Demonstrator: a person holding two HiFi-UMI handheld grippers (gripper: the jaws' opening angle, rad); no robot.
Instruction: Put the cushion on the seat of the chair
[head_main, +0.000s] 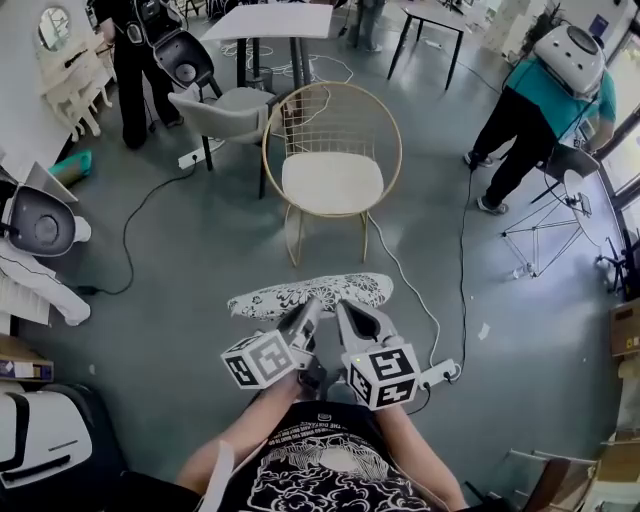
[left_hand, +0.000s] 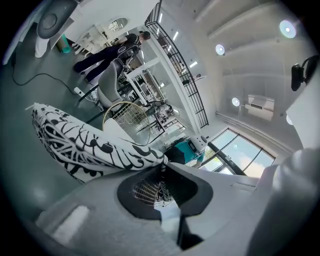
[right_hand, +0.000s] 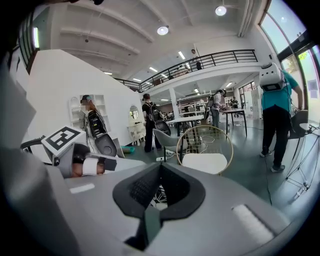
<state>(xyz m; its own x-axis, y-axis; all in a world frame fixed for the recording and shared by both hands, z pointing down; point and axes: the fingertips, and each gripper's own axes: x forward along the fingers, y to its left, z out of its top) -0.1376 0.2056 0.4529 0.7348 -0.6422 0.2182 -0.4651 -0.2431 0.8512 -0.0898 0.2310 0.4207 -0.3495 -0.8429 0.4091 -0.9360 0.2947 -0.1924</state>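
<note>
While clamping the cushion (head_main: 290, 295) by its near edge with left tool (head_main: 312, 306) at lower centre, holding right tool (head_main: 343, 308) pressed together alongside, facing chair (head_main: 332, 182) at upper centre.

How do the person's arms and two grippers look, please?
Both the left hand-held gripper and right hand-held gripper are grey, with tapering jaws, black pads and a cube of black-and-white square markers. Worn: a black T-shirt with white print.
</note>
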